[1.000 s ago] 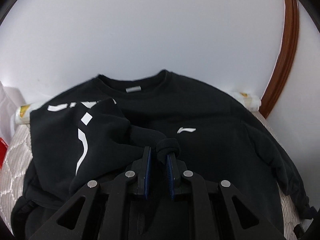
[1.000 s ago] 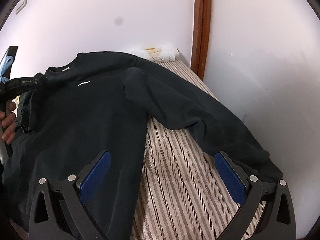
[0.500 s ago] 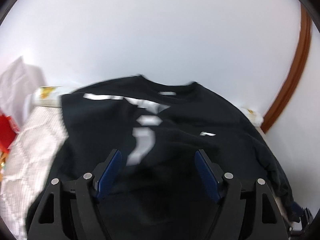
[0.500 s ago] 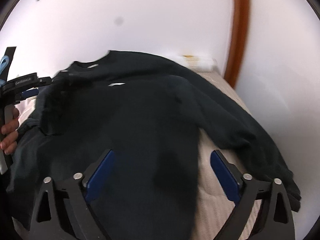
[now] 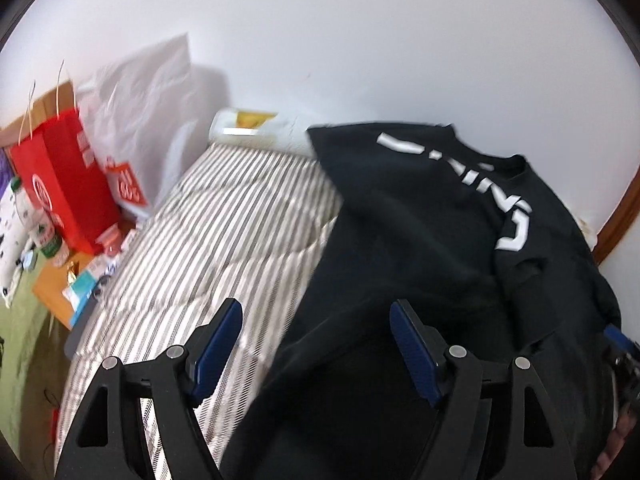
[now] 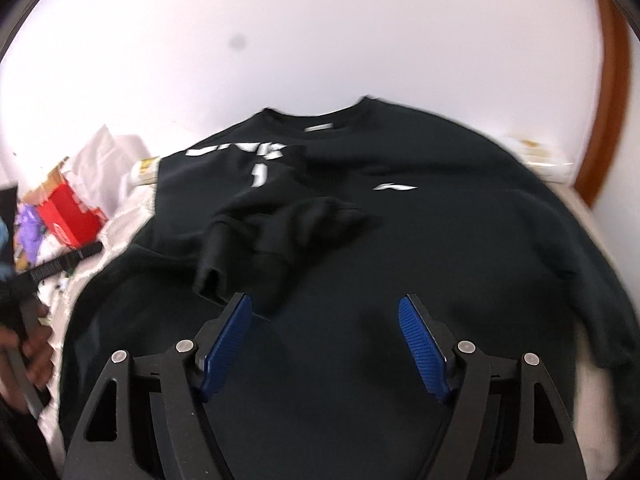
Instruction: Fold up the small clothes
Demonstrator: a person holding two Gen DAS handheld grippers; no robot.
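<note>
R gripper point(image 6: 324, 340): jaws spread wide, nothing between the blue ribbed pads point(image 6: 226, 340), hovering over the lower body of the black sweatshirt point(image 6: 400, 248). Just past the L pad, at 11 o'clock, the folded-in sleeve point(image 6: 256, 240) lies across the chest, its ribbed cuff bunched and closest to this gripper. Sleeve's long axis runs from the cuff up toward 11, to the shoulder with the white lettering. The other sleeve point(image 6: 580, 248) is not yet folded; it hangs off toward 3 o'clock, so R hand is prob. the nearer one for it, w/ the grab likely at the cuff end low on the R edge.

L gripper point(image 5: 316, 344): also wide open, empty, straddling the shirt's L edge. Garment fills 12 to 3 o'clock; bare striped mattress cover point(image 5: 224, 232) at 10 to 12.

Fabric: thick, matte, soft fleece-type knit, holds soft rolls rather than crisp creases. White chest logo point(image 6: 394, 187) and neck label point(image 6: 319, 127) further up at 12. Shirt lies collar away, hem toward the grippers.

Far L: red paper bag point(image 5: 68, 184), white plastic bag point(image 5: 148, 120). Views are motion-blurred.
</note>
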